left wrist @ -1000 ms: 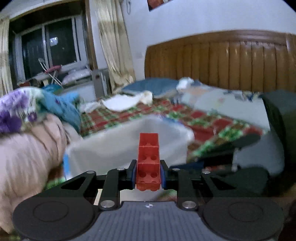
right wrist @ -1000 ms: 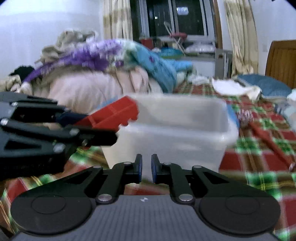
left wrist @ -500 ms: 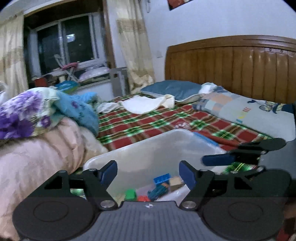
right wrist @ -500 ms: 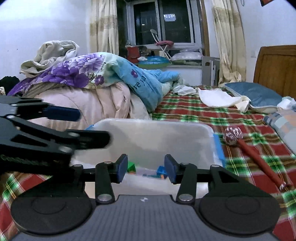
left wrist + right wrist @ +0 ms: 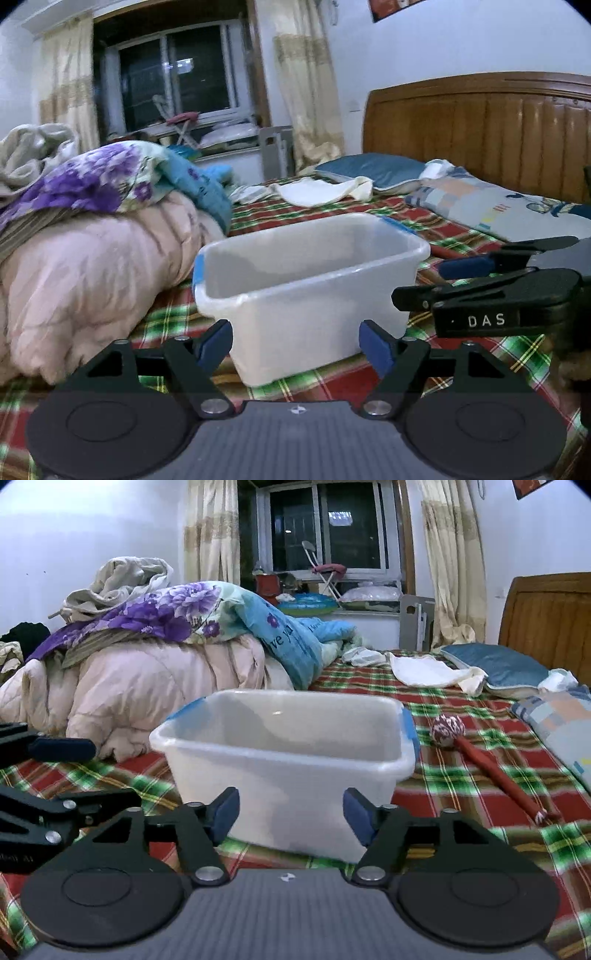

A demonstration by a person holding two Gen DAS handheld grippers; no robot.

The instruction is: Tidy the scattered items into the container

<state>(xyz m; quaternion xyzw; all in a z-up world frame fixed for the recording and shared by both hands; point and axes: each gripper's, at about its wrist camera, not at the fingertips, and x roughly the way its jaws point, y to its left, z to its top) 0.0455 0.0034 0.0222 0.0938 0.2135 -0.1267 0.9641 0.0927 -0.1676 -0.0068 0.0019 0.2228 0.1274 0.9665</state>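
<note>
A white translucent plastic bin (image 5: 310,273) with blue handles stands on the plaid bed cover; it also shows in the right wrist view (image 5: 284,753). Its contents are hidden by the near wall. My left gripper (image 5: 297,345) is open and empty, just in front of the bin. My right gripper (image 5: 290,816) is open and empty, also in front of the bin. The right gripper shows at the right edge of the left wrist view (image 5: 491,284). The left gripper shows at the left edge of the right wrist view (image 5: 55,775).
A red stick with a knitted ball head (image 5: 480,757) lies on the cover right of the bin. Piled quilts (image 5: 155,664) rise to the left. Pillows (image 5: 369,171) and a wooden headboard (image 5: 480,133) are at the far right.
My left gripper let go of the red brick, which dropped into the bin. Both grippers opened wide and drew back and lower, so the bin's inside is no longer visible.
</note>
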